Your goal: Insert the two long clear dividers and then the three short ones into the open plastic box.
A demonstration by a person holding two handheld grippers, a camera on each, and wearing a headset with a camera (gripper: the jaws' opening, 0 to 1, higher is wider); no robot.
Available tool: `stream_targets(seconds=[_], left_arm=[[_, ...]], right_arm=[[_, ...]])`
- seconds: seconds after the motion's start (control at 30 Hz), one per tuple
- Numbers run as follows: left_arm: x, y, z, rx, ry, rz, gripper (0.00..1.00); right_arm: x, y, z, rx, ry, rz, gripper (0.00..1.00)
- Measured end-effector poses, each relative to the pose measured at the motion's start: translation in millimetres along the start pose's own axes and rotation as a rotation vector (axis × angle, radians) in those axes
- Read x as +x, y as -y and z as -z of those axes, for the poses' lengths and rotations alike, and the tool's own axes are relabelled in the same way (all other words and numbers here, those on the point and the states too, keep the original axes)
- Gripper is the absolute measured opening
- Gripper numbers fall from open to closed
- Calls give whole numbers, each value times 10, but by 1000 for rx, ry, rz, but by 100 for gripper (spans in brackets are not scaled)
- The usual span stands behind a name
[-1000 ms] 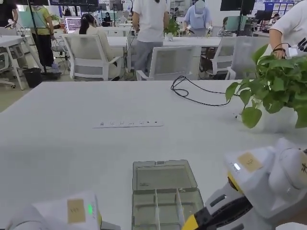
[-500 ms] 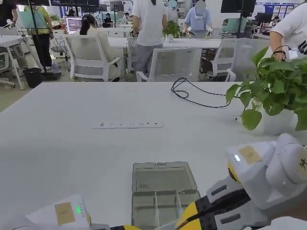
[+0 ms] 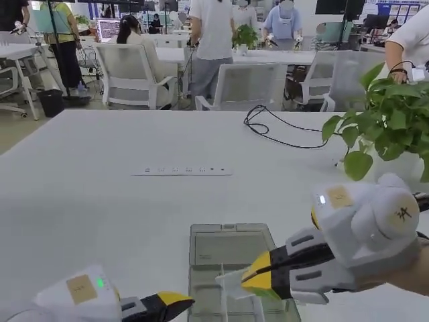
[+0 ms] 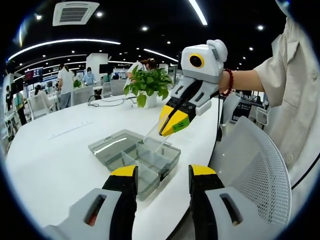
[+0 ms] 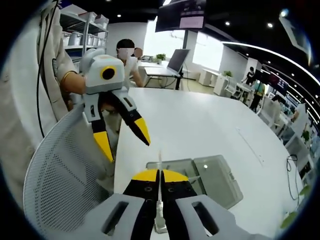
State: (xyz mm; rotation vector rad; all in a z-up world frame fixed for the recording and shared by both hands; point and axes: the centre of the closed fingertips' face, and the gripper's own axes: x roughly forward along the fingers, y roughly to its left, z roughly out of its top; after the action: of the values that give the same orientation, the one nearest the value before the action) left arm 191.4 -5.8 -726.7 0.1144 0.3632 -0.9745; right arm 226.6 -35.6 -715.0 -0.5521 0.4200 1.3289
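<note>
The open grey plastic box (image 3: 201,295) lies near the table's front edge, its lid (image 3: 231,245) folded back flat. Clear dividers stand in its tray (image 4: 150,162). My right gripper (image 3: 249,278) hovers over the tray, shut on a small clear divider (image 3: 230,284). From the left gripper view, that divider (image 4: 154,138) hangs from the right gripper (image 4: 172,122) just above the box. In the right gripper view the divider (image 5: 159,165) shows edge-on in front of the shut jaws. My left gripper (image 3: 167,305) is left of the box, open and empty, and faces the right one (image 5: 122,136).
A potted plant (image 3: 392,124) stands at the table's right. A black cable (image 3: 281,131) loops at the far side. A flush power strip (image 3: 182,170) lies mid-table. White chairs (image 3: 137,74) and several people stand beyond the table. A mesh chair (image 4: 255,165) is close by the person.
My right gripper has come in to the left over the box tray with the clear divider in it. The left gripper's yellow jaws have come into the head view.
</note>
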Motion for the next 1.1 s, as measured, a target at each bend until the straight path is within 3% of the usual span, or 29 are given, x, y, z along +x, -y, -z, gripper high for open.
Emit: stream_targets(seconds=[0.53,0.83,1.1], left_arm=[[22,-125,0,-47,14,-71,59],[18,-149,37,-50,2,-86,65],[8,-168,37,-55,6,-95,66]], right_arm=[[250,221,110,-1,-61,23,2],[357,300,233,2,-103,25,2],[416,333,267,27,-103,14,2]])
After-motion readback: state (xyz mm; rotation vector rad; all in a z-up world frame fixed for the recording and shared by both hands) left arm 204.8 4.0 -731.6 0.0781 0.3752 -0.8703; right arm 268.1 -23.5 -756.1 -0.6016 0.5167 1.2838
